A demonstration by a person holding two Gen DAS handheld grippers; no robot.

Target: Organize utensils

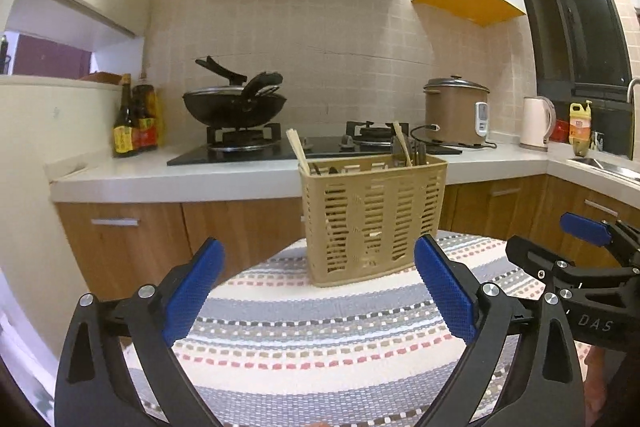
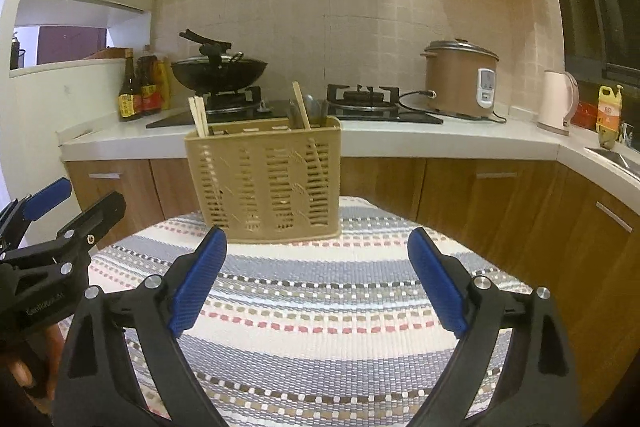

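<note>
A tan slotted plastic utensil basket (image 1: 374, 215) stands upright at the far edge of a striped cloth-covered table (image 1: 320, 331); it also shows in the right wrist view (image 2: 266, 179). Wooden chopsticks (image 1: 298, 151) lean in its left end, and chopsticks with metal utensils (image 1: 406, 149) stand in its right end. My left gripper (image 1: 318, 275) is open and empty, a short way in front of the basket. My right gripper (image 2: 316, 263) is open and empty, also in front of the basket. Each gripper shows at the edge of the other's view.
Behind the table runs a white counter (image 1: 240, 175) with wooden cabinets, a gas hob, a black wok (image 1: 234, 105), sauce bottles (image 1: 134, 123), a rice cooker (image 1: 456, 111), a kettle (image 1: 536, 123) and a sink (image 1: 608, 165) at the right.
</note>
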